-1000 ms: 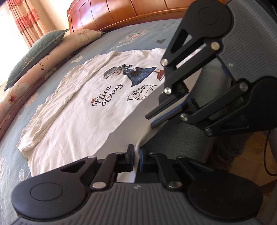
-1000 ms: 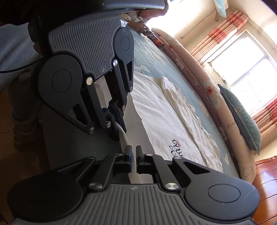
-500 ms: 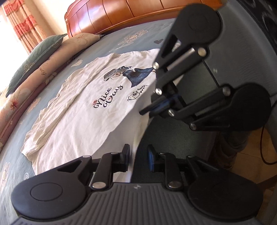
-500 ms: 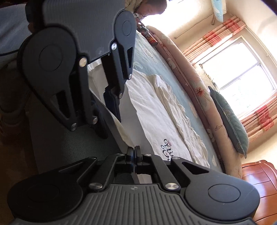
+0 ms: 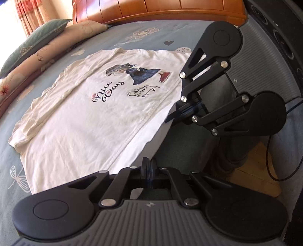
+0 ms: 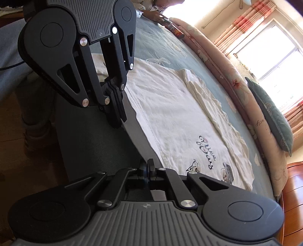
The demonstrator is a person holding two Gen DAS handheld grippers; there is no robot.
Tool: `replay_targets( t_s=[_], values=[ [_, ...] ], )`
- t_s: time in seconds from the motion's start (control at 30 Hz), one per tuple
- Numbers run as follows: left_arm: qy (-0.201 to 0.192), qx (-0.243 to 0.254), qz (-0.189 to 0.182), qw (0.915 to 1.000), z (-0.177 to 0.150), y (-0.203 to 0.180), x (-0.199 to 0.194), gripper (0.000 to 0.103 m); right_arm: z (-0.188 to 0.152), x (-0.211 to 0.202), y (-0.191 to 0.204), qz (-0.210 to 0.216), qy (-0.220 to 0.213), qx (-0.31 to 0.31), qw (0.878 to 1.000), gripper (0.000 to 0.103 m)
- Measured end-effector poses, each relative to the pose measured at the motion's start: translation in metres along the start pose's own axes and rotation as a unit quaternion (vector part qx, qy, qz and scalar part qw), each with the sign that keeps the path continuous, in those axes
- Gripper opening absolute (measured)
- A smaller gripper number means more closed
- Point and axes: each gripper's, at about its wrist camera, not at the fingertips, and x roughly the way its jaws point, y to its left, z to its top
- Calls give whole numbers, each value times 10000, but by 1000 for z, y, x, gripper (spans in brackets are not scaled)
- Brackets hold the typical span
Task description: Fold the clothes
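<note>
Room: a bedroom with a wooden headboard [image 5: 159, 13], striped curtains [image 6: 251, 24] at a bright window, and a wooden floor beside the bed.
Bed: a blue-grey sheet [image 5: 136, 36] printed with flowers, butterflies and a heart covered it; a long pink bolster [image 5: 36, 58] and a green pillow [image 5: 32, 39] lay along its far left edge.
T-shirt: the white T-shirt [image 5: 85, 121] lay spread flat, print side up, reading "Nice Day" with a cartoon figure; its far side was rumpled, its near edge hung over the side of the bed.
My left gripper [image 5: 149, 166]: my jaws were together at the near edge of the shirt; from the right wrist view they looked pressed flat [image 6: 115, 106], and I could not tell whether cloth was caught between them.
My right gripper [image 6: 148, 168]: jaws together too, at the shirt's edge nearer the print [image 5: 181, 111]; cloth between them I could not make out.
Far corner: a person's hand [image 6: 157, 16] rested on the bed.
</note>
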Motion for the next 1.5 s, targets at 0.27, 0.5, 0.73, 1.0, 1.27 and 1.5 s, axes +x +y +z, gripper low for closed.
replay_targets(
  t_s=[0.27, 0.5, 0.73, 1.0, 1.27, 1.5],
  values=[
    [-30, 313, -80, 9995, -14, -16, -27, 10, -8, -36, -3, 270, -28, 224, 9994, 10],
    [-452, -576, 354, 9967, 0, 22, -19, 17, -15, -21, -49, 316, -284, 1744, 9838, 18],
    [-172, -1188, 469, 9917, -15, 38, 1, 24, -20, 15, -67, 549, -358, 2993, 9519, 26],
    [7, -1493, 582, 9871, -35, 51, -26, 46, -40, -10, -66, 393, -8, 2834, 9582, 42],
    [-153, -1778, 804, 9807, -12, 56, -1, 54, -66, 19, -99, -50, -54, 4027, 9153, 60],
    [-31, -2206, 878, 9714, -41, 56, -14, 66, -96, 4, -72, -198, -638, 4209, 9046, 90]
  ],
)
